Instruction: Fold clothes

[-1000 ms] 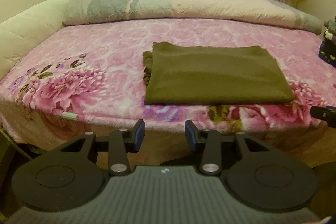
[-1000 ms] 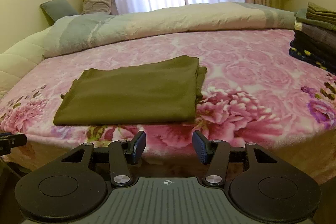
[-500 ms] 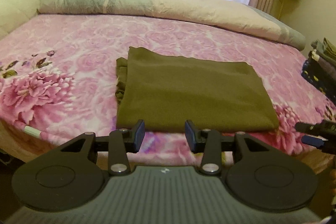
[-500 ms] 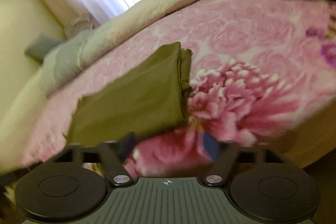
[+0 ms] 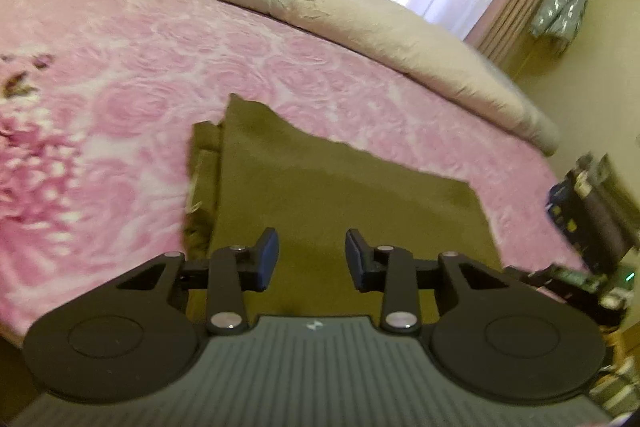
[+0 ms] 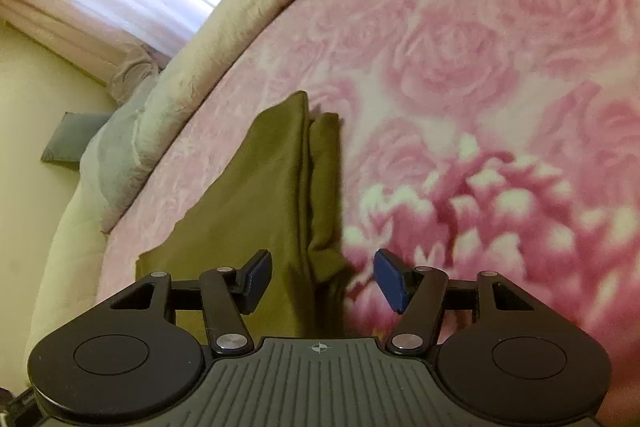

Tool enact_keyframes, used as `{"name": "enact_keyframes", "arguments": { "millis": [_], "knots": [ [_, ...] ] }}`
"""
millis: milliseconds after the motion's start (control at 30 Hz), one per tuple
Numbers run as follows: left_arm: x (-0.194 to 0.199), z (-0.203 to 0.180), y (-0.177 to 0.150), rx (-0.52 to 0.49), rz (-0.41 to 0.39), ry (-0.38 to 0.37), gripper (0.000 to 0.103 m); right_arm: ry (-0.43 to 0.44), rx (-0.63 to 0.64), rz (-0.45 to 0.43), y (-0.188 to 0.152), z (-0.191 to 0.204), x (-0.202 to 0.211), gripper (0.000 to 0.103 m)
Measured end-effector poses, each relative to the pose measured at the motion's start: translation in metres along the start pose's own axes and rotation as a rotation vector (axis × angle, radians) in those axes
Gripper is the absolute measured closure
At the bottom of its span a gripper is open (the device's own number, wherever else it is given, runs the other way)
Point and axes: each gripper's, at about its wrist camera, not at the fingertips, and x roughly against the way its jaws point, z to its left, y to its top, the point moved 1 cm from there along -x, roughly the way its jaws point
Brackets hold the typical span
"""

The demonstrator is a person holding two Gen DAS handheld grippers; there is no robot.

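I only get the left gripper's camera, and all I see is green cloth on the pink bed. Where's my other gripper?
Observer: The right gripper is open over the green cloth's layered side edge, one finger above cloth, the other above the pink blanket.
Operator: Is it holding anything?
Observer: No, nothing sits between its fingers.
Operator: Any pillow I can't see?
Observer: Yes, a grey pillow leans on the yellow wall, beyond the rolled quilt.
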Motion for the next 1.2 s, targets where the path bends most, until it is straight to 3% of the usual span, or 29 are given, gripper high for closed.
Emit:
{"name": "enact_keyframes", "arguments": {
  "millis": [233, 400, 433, 500, 567, 633, 667, 733, 800, 900, 1000, 1100, 1200],
  "knots": [
    [-0.043, 0.026, 0.018, 0.096, 0.039, -0.064, 0.073, 0.092, 0.020, 0.085, 0.013, -0.004, -0.022, 0.042],
    [-0.068, 0.054, 0.017, 0.205, 0.077, -0.061, 0.073, 0.153, 0.041, 0.126, 0.015, -0.004, -0.034, 0.043],
    [-0.073, 0.060, 0.016, 0.227, 0.089, -0.057, 0.078, 0.162, 0.044, 0.124, 0.014, -0.006, -0.035, 0.044],
    [-0.076, 0.066, 0.013, 0.249, 0.097, -0.066, 0.080, 0.153, 0.031, 0.118, 0.012, -0.010, -0.035, 0.061],
    [-0.077, 0.067, 0.012, 0.247, 0.097, -0.074, 0.080, 0.175, 0.003, 0.114, 0.012, -0.014, -0.036, 0.062],
    [-0.078, 0.068, 0.013, 0.246, 0.101, -0.079, 0.080, 0.159, 0.020, 0.117, 0.012, -0.010, -0.035, 0.066],
    [-0.079, 0.068, 0.013, 0.249, 0.104, -0.084, 0.080, 0.131, 0.024, 0.128, 0.014, -0.006, -0.037, 0.076],
    [-0.079, 0.070, 0.015, 0.257, 0.110, -0.092, 0.080, 0.073, 0.031, 0.148, 0.017, 0.003, -0.040, 0.082],
    [-0.079, 0.072, 0.016, 0.265, 0.111, -0.101, 0.080, -0.034, 0.058, 0.160, 0.022, 0.024, -0.038, 0.086],
    [-0.074, 0.074, 0.016, 0.281, 0.106, -0.111, 0.080, -0.260, 0.273, 0.115, 0.019, 0.089, -0.034, 0.090],
    [-0.064, 0.078, 0.017, 0.303, 0.096, -0.127, 0.080, -0.391, 0.576, 0.036, -0.010, 0.169, -0.035, 0.090],
    [-0.050, 0.085, 0.020, 0.319, 0.076, -0.141, 0.080, -0.457, 0.852, -0.017, -0.062, 0.234, -0.051, 0.089],
    [-0.035, 0.095, 0.024, 0.337, 0.050, -0.148, 0.079, -0.489, 1.030, -0.016, -0.117, 0.265, -0.082, 0.089]
  ]
}}
